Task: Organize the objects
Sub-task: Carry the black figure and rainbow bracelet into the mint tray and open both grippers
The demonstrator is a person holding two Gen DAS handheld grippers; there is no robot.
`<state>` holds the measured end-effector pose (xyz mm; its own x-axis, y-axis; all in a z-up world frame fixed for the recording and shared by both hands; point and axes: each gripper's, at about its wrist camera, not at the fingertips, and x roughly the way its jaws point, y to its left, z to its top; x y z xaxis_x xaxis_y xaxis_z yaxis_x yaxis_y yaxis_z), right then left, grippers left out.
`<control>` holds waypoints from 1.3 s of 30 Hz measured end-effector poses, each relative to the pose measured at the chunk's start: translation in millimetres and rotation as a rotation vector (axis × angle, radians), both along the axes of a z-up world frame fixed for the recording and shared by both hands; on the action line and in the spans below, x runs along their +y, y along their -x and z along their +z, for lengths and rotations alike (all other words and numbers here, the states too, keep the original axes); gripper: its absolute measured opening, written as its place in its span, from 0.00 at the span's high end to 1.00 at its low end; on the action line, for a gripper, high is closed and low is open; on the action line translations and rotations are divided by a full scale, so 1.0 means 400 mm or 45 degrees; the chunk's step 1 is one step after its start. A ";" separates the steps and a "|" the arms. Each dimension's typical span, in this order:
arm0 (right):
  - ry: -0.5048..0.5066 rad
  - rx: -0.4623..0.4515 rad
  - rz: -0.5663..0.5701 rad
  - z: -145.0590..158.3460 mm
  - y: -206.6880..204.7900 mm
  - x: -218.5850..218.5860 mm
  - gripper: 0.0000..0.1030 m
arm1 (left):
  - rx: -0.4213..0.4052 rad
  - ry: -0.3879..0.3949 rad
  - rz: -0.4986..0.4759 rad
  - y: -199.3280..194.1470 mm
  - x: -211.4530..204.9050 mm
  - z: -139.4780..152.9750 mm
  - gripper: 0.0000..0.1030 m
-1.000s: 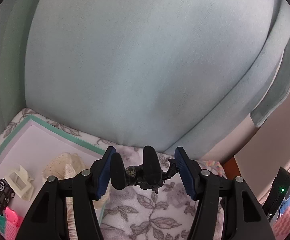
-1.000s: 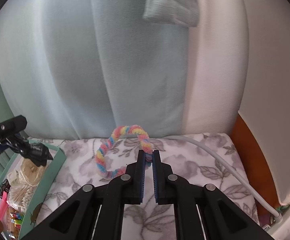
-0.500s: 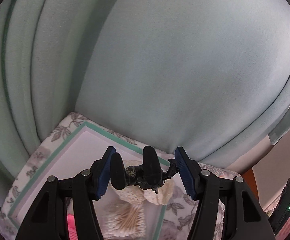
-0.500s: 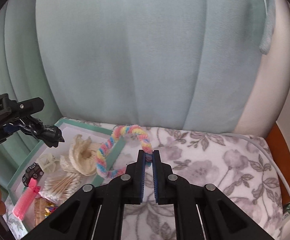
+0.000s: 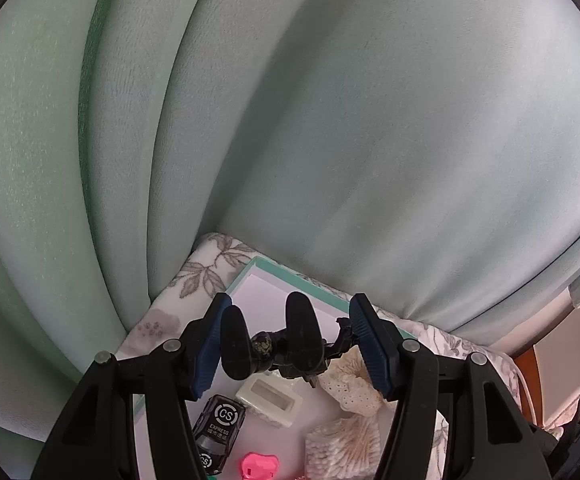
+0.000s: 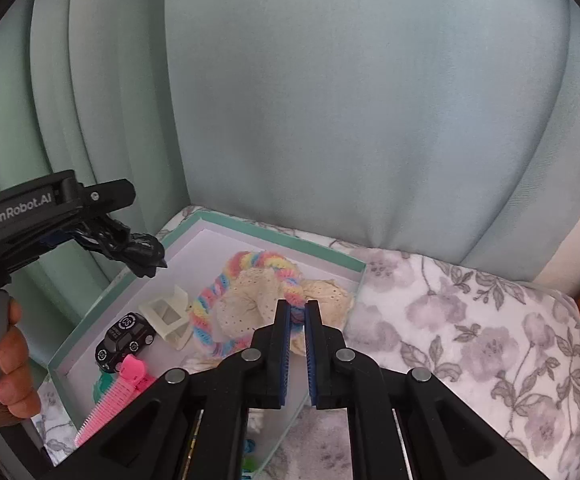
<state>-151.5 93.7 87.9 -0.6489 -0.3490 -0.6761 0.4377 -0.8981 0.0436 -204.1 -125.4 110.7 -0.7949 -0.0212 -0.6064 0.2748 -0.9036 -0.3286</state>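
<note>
- A shallow box (image 6: 245,227) with a mint-green rim sits on a flower-patterned cloth (image 6: 470,320), with pale curtain (image 6: 350,100) folds hanging close behind it.
- Inside the box, below and ahead of the right gripper (image 6: 298,322): a cream lace scrunchie (image 6: 257,292), a small white plastic clip (image 6: 167,316), a black toy car (image 6: 123,340) and a pink hair clip (image 6: 119,394) — the floor near the far corner is bare.
- The right gripper is clamped on a rainbow braided hair ring (image 6: 225,300); its blue pads pinch the ring's right side, and the loop hangs to the left, over the lace scrunchie.
- The left gripper (image 5: 290,344) is closed on a black toy figure (image 5: 290,340), held crosswise between its pads, the two dark feet pointing up.
- From the left wrist view the figure hangs just above the white clip, with the toy car lower left and the scrunchie lower right.
- A hand (image 6: 5,364) grips the left gripper's handle, left of the box.
</note>
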 end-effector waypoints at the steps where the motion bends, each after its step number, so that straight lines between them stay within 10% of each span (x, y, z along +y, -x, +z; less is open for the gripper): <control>1: -0.006 -0.005 0.010 -0.004 -0.001 -0.012 0.93 | -0.006 -0.012 -0.003 0.002 -0.008 -0.008 0.40; 25: -0.130 -0.113 -0.006 -0.079 0.031 -0.091 0.90 | -0.197 -0.029 -0.041 0.022 -0.028 -0.135 0.39; 31: -0.140 -0.123 -0.007 -0.075 0.023 -0.090 0.69 | -0.222 -0.032 -0.046 0.013 -0.023 -0.139 0.39; 39: -0.137 -0.110 -0.013 -0.045 -0.010 -0.073 0.68 | -0.222 -0.019 -0.050 -0.024 -0.014 -0.112 0.39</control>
